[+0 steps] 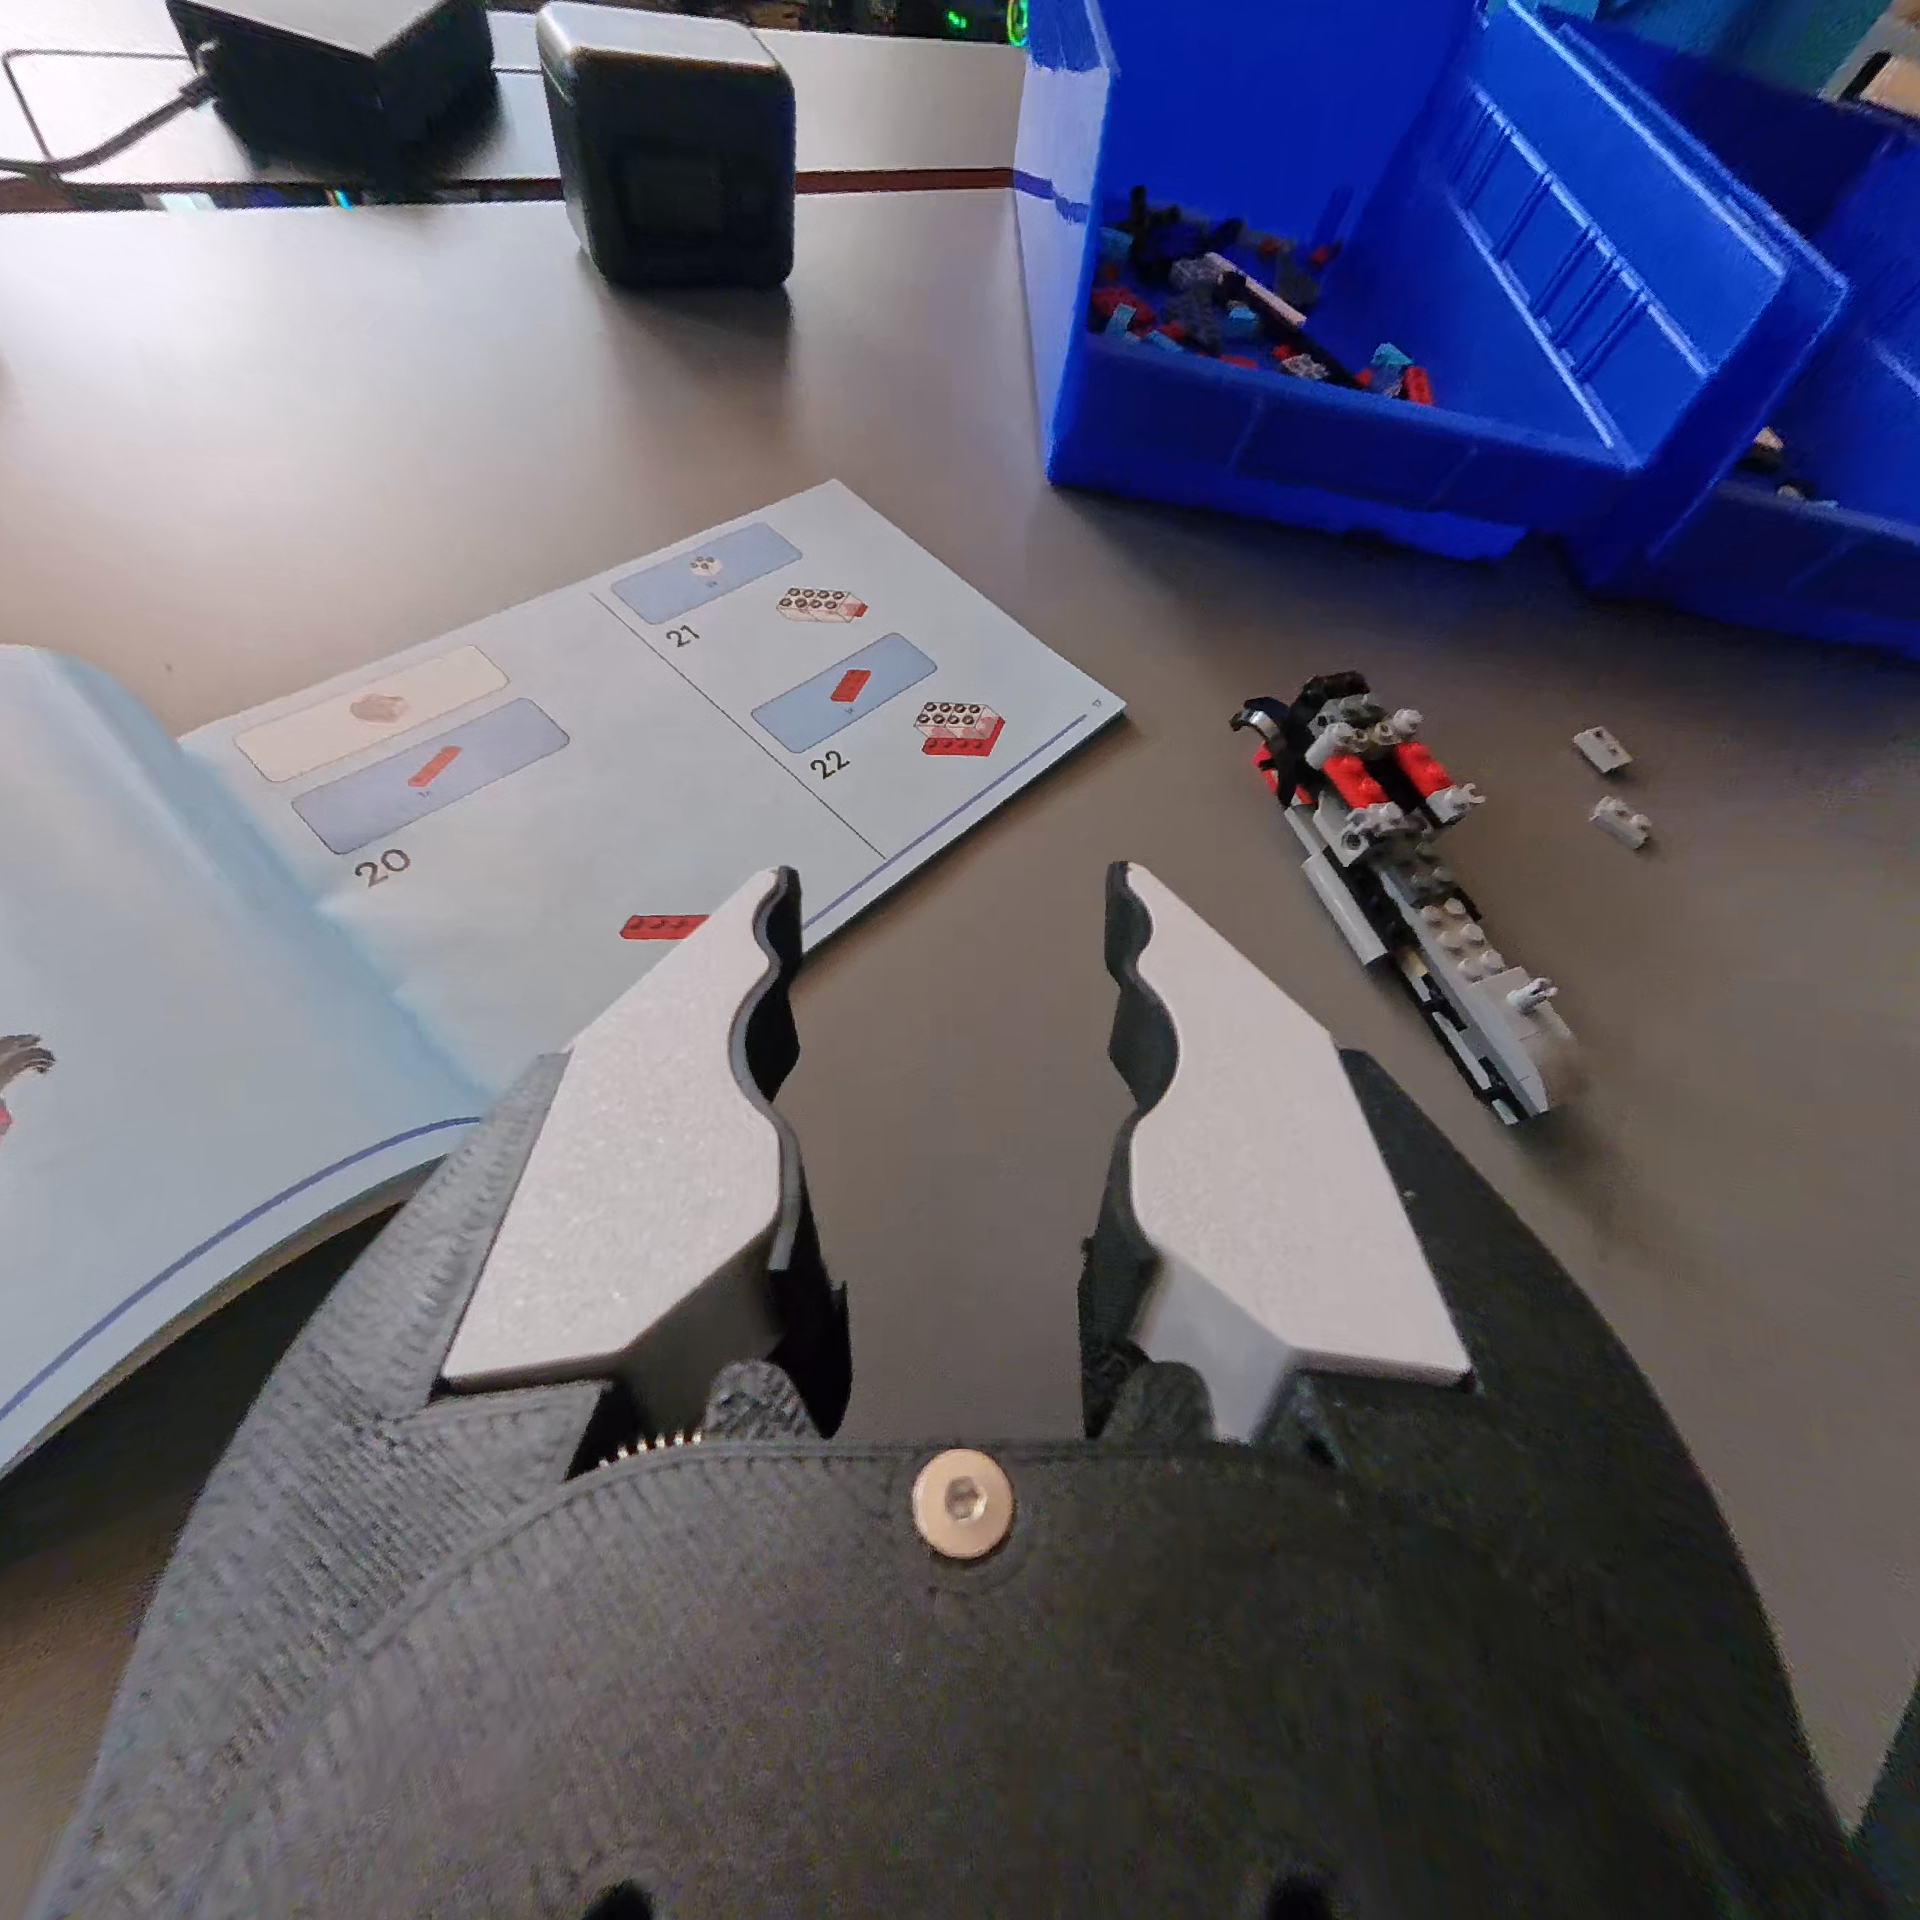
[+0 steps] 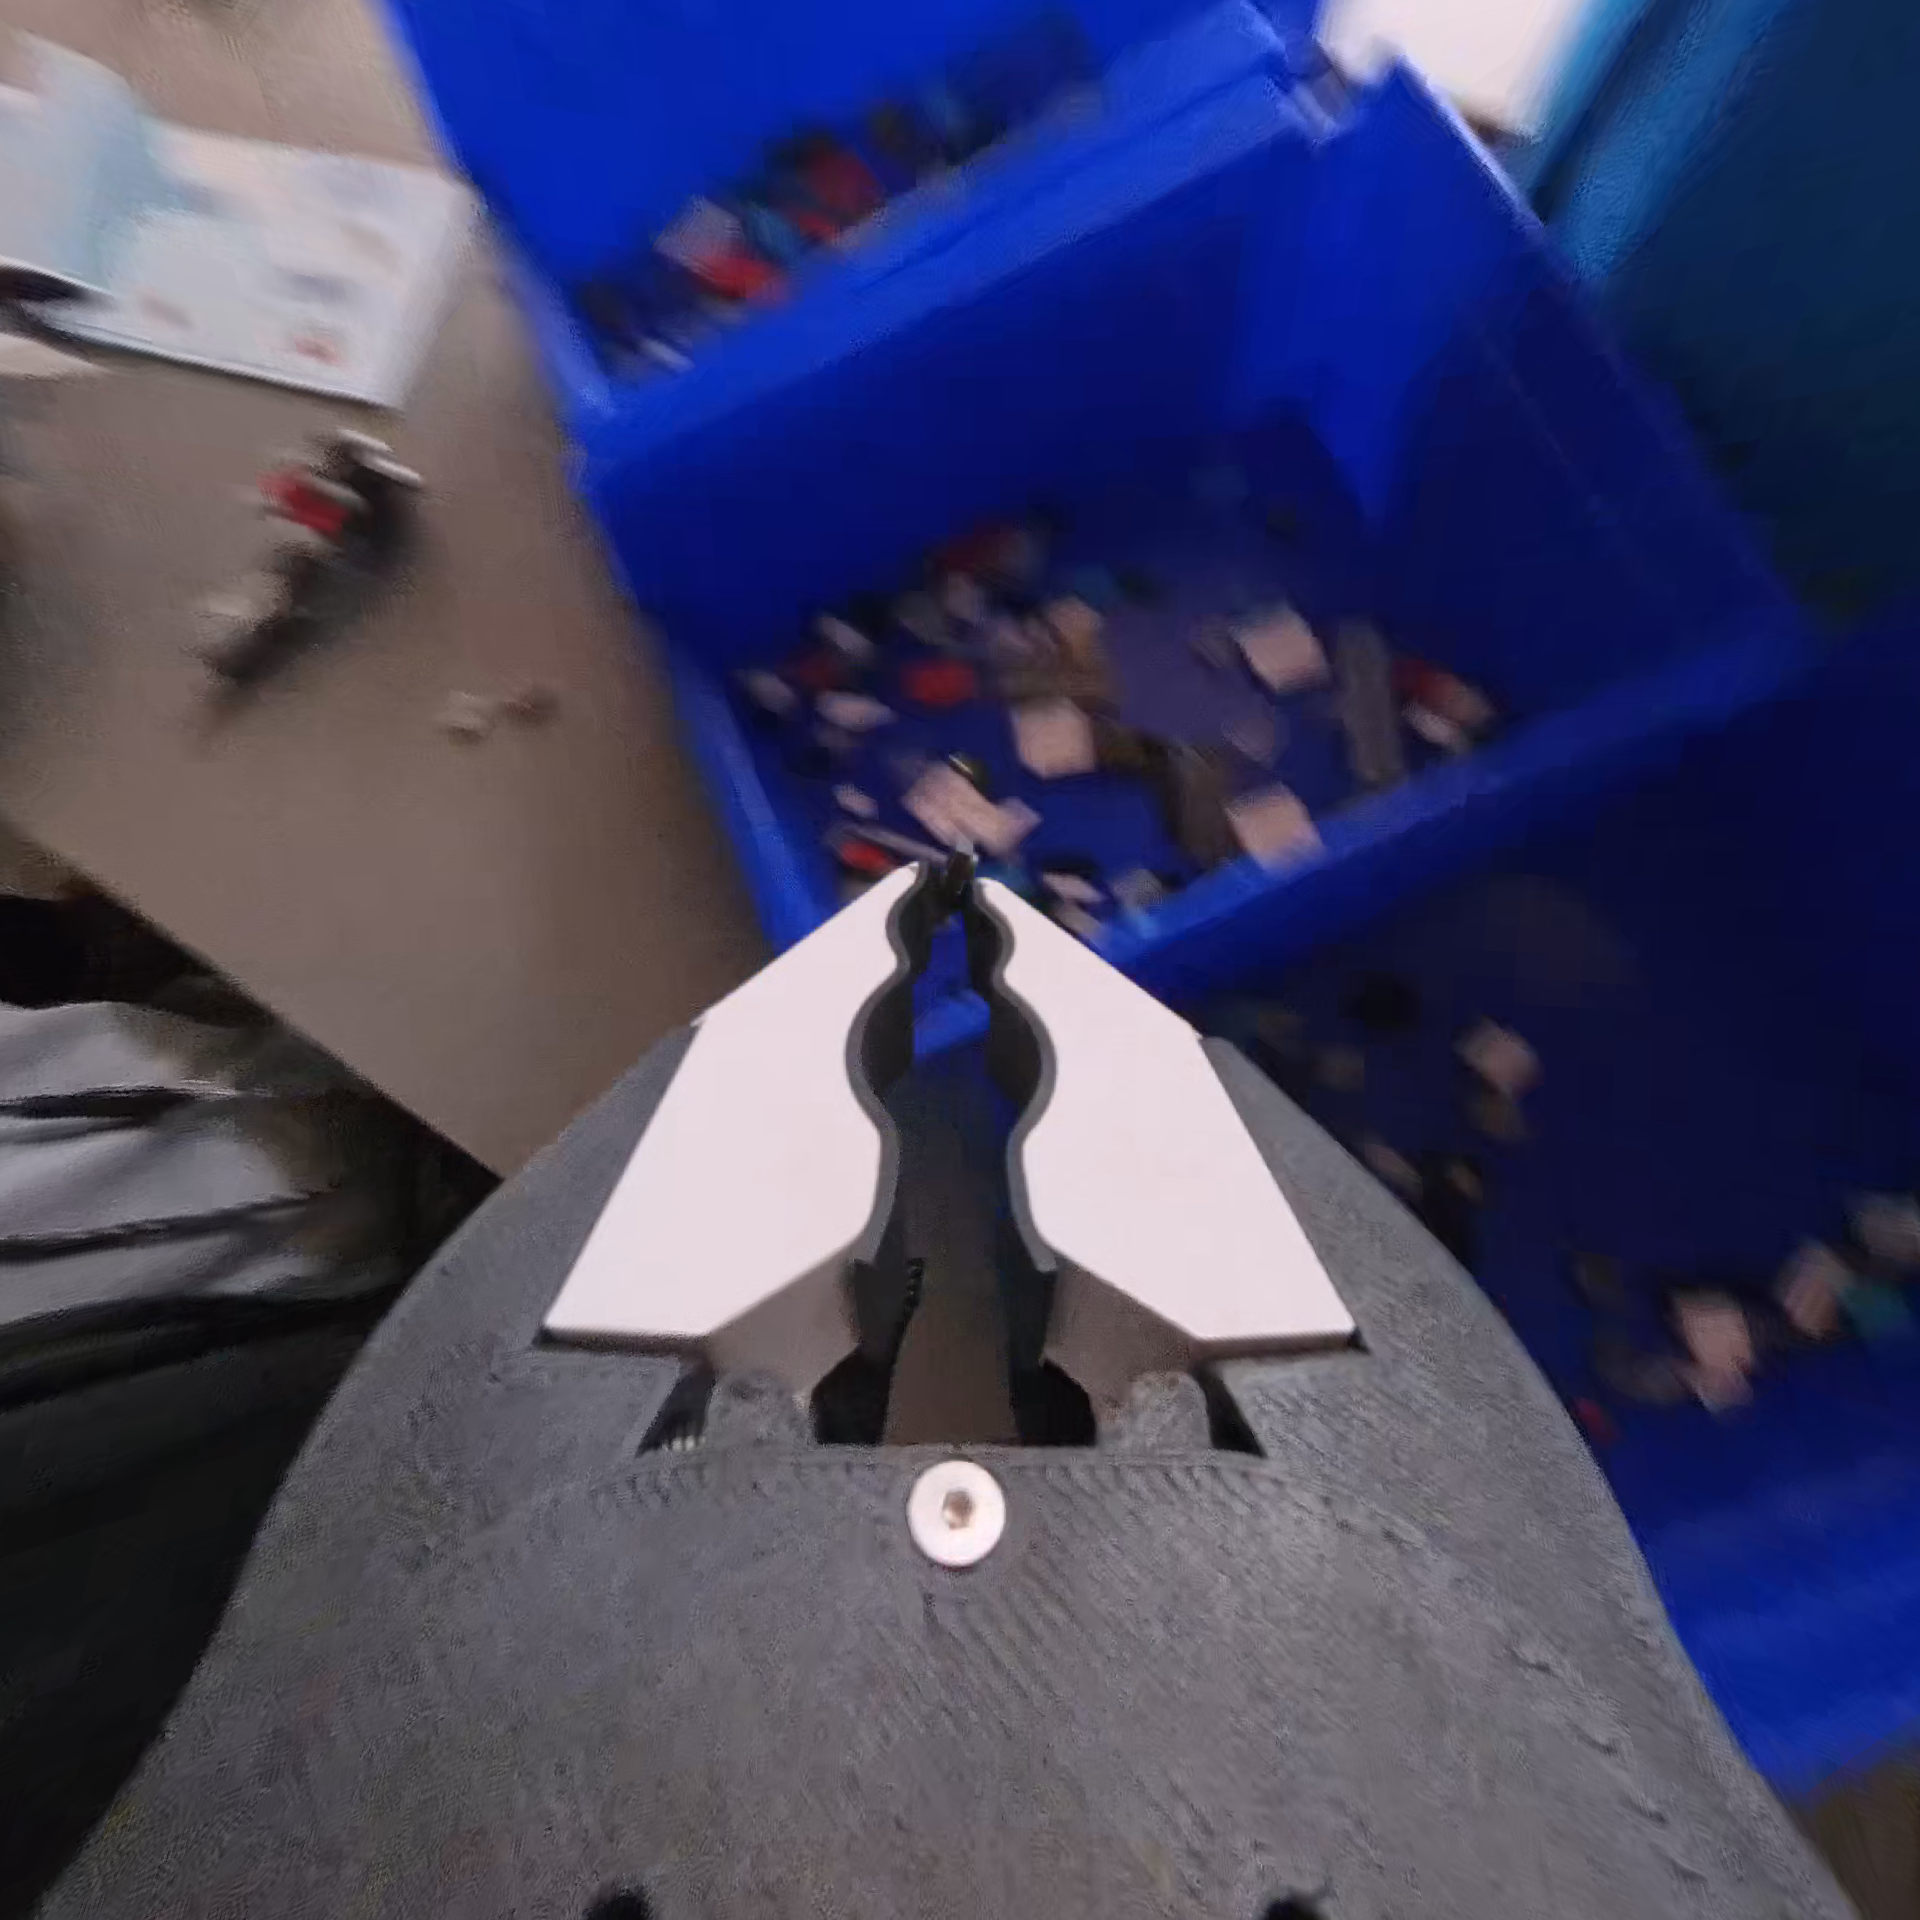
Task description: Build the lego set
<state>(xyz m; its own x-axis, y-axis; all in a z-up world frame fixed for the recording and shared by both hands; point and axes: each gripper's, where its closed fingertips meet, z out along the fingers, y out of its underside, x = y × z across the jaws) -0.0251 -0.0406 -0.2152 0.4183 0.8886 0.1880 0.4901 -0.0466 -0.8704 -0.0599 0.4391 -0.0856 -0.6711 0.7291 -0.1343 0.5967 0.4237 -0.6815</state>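
Left tongs (image 1: pixel 951 914) released over the surface (image 1: pixel 935 416); right tongs (image 2: pixel 948 883) pinch a tiny dark piece (image 2: pixel 956 868) above the blue bin (image 2: pixel 1455 790).
Partial lego build (image 1: pixel 1392 873) lies beside the manual (image 1: pixel 520 790); the shallow tip grip risks dropping the piece.

Only print I can spot from my end is on the open instruction booklet (image 1: pixel 623 779) lying on the desk (image 1: pixel 935 364). In the left wrist view the right-hand page has three big black step numbers, each sitting beside its little brick drawing and pale parts box. There's a tiny page number in the far corner of that page, and tiny marks inside the parts boxes that are too small for me to read. In the right wrist view the booklet is a blur, so nothing is legible there.
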